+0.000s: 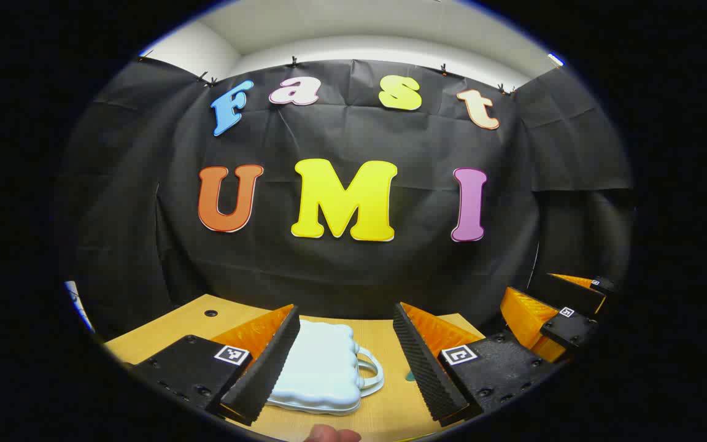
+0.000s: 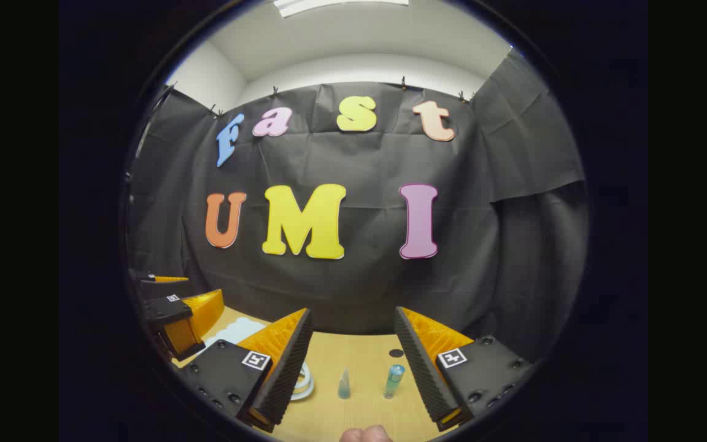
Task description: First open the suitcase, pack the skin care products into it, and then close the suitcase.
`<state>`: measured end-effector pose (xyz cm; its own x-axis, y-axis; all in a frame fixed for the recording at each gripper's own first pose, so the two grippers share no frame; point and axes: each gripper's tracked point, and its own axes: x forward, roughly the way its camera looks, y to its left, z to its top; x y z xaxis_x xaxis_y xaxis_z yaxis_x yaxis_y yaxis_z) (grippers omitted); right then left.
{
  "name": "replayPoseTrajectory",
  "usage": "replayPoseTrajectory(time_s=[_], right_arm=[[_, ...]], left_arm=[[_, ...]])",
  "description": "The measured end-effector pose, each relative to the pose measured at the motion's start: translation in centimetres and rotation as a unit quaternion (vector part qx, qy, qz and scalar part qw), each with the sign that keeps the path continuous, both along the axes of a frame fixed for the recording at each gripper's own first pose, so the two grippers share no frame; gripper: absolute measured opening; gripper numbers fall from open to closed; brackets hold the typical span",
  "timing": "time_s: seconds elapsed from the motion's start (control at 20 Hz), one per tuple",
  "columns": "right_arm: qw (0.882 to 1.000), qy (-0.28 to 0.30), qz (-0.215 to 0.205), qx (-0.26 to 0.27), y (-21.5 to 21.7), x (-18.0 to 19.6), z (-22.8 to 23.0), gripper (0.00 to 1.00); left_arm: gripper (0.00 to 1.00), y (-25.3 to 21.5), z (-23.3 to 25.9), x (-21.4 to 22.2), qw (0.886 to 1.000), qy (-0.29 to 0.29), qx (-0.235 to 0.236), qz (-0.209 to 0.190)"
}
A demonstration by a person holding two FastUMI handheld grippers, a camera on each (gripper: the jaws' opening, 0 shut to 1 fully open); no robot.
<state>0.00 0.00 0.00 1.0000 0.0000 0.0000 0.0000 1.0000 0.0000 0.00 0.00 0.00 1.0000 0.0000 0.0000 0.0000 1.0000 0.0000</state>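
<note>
In the left gripper view the left gripper (image 1: 346,362) hovers above the wooden table (image 1: 175,328) with its fingers spread wide and nothing between them; just past the fingertips the pale blue suitcase (image 1: 323,368) lies flat and closed on the table, its handle (image 1: 370,371) pointing toward the right-hand finger; a fingertip (image 1: 332,435) of the person shows at the bottom edge; farther off at the right edge sits the right gripper (image 1: 559,313).

In the right gripper view the right gripper (image 2: 353,368) also has its fingers spread wide, gripping nothing; between them, on the table, stand two skin care products, a small cone-shaped tube (image 2: 344,384) and beside it a blue-capped bottle (image 2: 393,380), apart from one another; the suitcase lies to the left, partly hidden behind the left-hand finger.
</note>
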Motion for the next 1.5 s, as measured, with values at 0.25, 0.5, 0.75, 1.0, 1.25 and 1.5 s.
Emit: replayPoseTrajectory(time_s=[0.25, 0.5, 0.75, 1.0, 1.25, 1.5], right_arm=[[1.0, -0.002, -0.001, 0.012, -1.1, 1.4, 0.5, 0.8], [1.0, 0.003, -0.003, 0.014, -2.1, 1.7, 0.1, 0.8], [1.0, 0.011, -0.006, 0.014, -3.2, 1.5, -0.6, 0.8], [0.999, 0.024, -0.022, 0.002, -6.0, 0.9, -1.9, 0.8], [0.997, 0.057, -0.058, -0.001, -10.5, -0.2, -4.4, 0.8], [0.992, 0.079, -0.098, -0.004, -14.8, -1.4, -6.4, 0.79]], left_arm=[[0.97, -0.7, 0.6, 1.2, 1.0, -0.009, 0.012, -0.003], [0.98, -1.2, 0.4, 1.4, 1.0, -0.008, 0.009, 0.0], [0.98, -2.4, -0.8, 1.7, 1.0, 0.007, 0.008, -0.018], [0.98, -4.6, -2.6, 2.4, 0.997, 0.03, 0.024, -0.061], [0.98, -6.2, -9.0, 3.6, 0.984, 0.106, 0.108, -0.089], [0.99, -5.9, -16.6, 6.4, 0.925, 0.165, 0.308, -0.146]])
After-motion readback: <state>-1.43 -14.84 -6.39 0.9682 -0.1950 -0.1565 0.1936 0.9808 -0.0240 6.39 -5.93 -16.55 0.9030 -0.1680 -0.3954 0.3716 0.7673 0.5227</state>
